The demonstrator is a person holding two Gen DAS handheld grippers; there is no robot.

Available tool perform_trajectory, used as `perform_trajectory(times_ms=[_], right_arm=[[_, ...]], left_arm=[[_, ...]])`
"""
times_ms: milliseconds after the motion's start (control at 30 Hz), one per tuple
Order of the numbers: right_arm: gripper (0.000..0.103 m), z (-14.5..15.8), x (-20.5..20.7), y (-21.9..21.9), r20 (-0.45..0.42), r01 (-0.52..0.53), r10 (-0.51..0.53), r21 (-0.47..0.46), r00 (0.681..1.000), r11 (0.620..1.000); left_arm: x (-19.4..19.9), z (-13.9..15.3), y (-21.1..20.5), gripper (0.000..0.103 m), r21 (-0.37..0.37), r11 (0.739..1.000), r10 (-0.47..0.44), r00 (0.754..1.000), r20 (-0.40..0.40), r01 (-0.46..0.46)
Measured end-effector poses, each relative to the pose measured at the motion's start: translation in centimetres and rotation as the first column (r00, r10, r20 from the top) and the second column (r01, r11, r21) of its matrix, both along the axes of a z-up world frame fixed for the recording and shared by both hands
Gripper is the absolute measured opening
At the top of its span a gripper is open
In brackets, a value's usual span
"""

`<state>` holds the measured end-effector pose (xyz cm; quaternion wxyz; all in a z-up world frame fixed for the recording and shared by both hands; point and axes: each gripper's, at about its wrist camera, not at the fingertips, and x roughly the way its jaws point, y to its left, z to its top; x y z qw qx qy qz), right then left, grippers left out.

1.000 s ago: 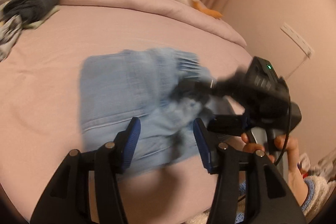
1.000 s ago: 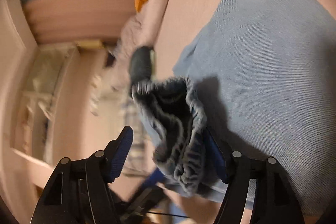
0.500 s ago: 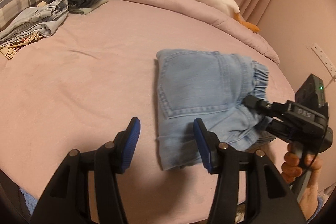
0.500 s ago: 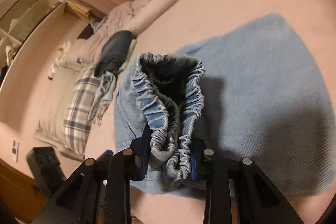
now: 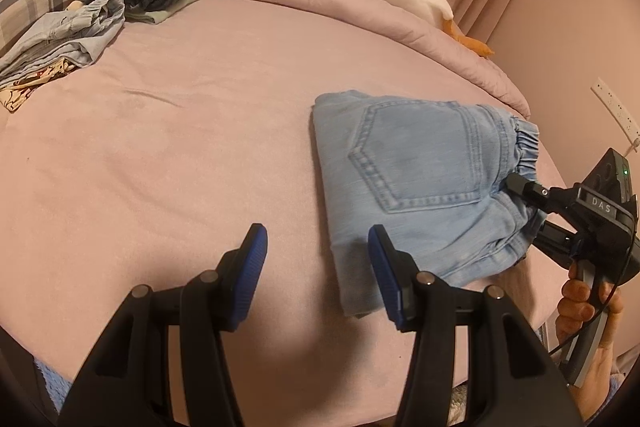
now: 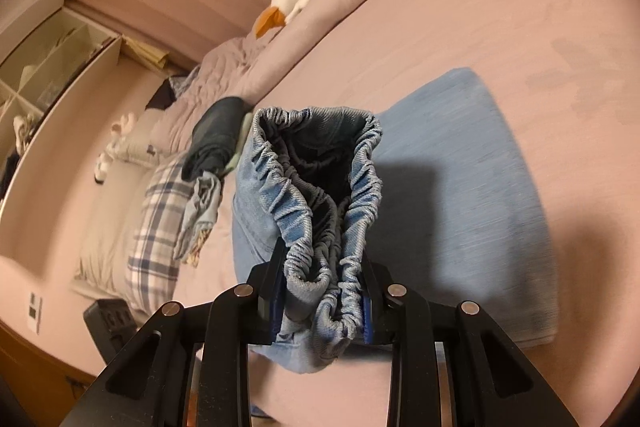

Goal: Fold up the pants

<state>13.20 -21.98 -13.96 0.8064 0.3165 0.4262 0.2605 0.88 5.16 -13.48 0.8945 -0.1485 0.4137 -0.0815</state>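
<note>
Right gripper [image 6: 324,303] clamped on the pants [image 5: 416,183] by the bunched elastic waistband [image 6: 320,195], probably to shift the folded bundle, left gripper [image 5: 318,267] wide open, empty.

black plastic fingers [image 5: 244,267], ribbed blue pads [image 5: 384,275], silver screws; bare-skinned hand [image 5: 580,311], black cable.
</note>
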Motion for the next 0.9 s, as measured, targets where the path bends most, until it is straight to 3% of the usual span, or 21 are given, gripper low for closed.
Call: perform_trajectory(times_ms=[433,900], right_arm=[[0.030,0.0,0.3,-2.1,0.020,0.096,-0.097,0.039,0.995,0.995],[0.030,-0.9,0.5,-3.0,-0.021,0.142,-0.141,0.050,0.990,0.989]], left_arm=[[0.5,-1.0,0.6,0.052,-0.028,1.000,0.006,0.999,-0.041,-0.007],[0.8,-1.1,0.8,0.052,-0.030,1.000,-0.001,0.999,-0.052,-0.001]])
